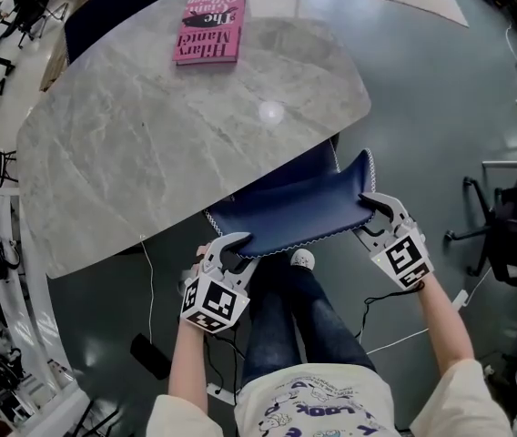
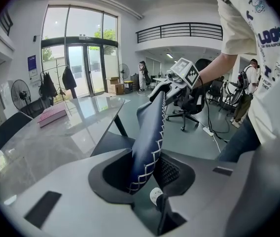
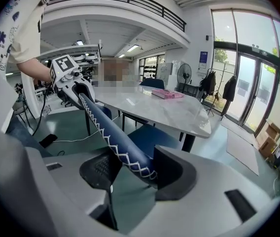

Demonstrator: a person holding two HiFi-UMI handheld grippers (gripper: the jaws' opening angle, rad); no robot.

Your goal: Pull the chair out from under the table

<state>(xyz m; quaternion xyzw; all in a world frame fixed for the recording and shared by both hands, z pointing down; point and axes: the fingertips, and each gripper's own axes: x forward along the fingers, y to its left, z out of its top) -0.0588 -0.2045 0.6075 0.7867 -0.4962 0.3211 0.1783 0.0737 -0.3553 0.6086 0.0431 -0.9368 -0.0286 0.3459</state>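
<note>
A blue chair with white zigzag stitching stands with its seat under the grey marble table [image 1: 149, 153]; its back [image 1: 295, 203] shows at the table's near edge. My left gripper [image 1: 231, 248] is shut on the left end of the back's top edge, and my right gripper [image 1: 374, 212] is shut on the right end. In the left gripper view the stitched edge [image 2: 150, 132] runs between the jaws of the left gripper [image 2: 145, 179] toward the right gripper [image 2: 172, 85]. In the right gripper view the chair back [image 3: 110, 132] lies between the jaws of the right gripper [image 3: 137, 174].
A pink book [image 1: 211, 27] lies on the table's far side. Another dark chair [image 1: 104, 12] stands at the far end. A black office chair [image 1: 504, 235] is at the right. The person's leg and white shoe [image 1: 302, 260] are just behind the chair back. A black box [image 1: 149, 355] and cables lie on the floor.
</note>
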